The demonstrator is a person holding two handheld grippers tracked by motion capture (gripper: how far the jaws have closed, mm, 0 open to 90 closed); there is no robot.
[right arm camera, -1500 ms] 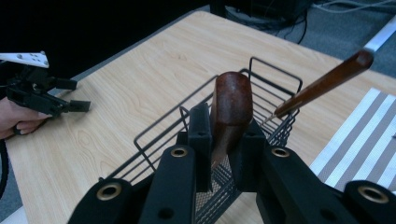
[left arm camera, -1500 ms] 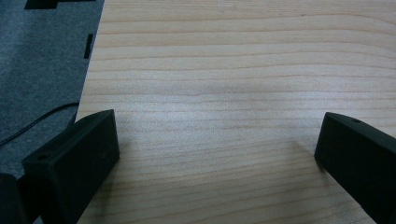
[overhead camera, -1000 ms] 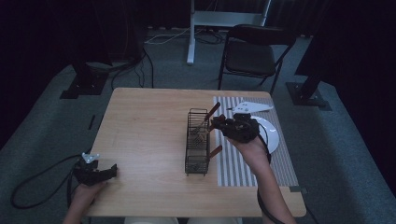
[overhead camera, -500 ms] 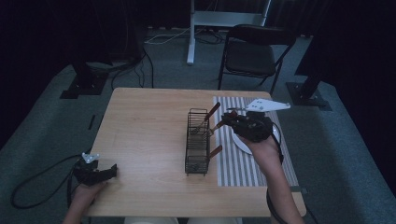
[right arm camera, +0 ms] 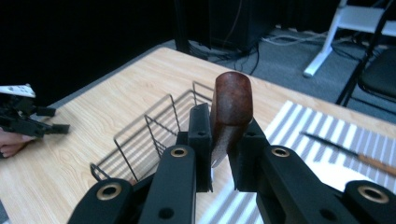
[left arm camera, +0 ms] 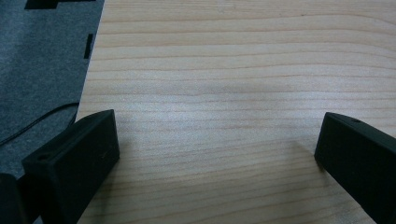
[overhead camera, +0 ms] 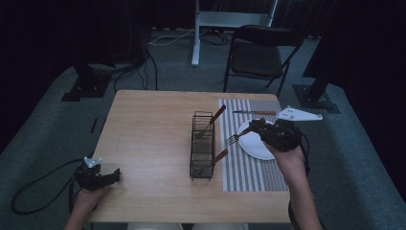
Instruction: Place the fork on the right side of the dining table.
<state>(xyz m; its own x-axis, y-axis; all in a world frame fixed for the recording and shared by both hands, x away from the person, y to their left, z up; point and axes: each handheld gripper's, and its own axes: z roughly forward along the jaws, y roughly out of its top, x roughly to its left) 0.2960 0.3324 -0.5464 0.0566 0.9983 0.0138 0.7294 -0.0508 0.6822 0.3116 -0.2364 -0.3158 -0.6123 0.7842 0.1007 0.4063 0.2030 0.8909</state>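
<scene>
Looking down: right gripper (overhead camera: 257, 125) clamps a wooden-handled fork (overhead camera: 238, 136) over the white plate (overhead camera: 256, 146), beside the wire rack (overhead camera: 202, 143); left gripper (overhead camera: 111, 176) rests at the table (overhead camera: 148, 129) corner. Left gripper view: jaws wide apart over bare wood. Right gripper view: jaws pinch the fork's brown handle (right arm camera: 229, 109)

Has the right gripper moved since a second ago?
Yes. The right gripper, shut on a fork, has shifted rightward away from the wire rack and now hangs over the white plate.
</scene>
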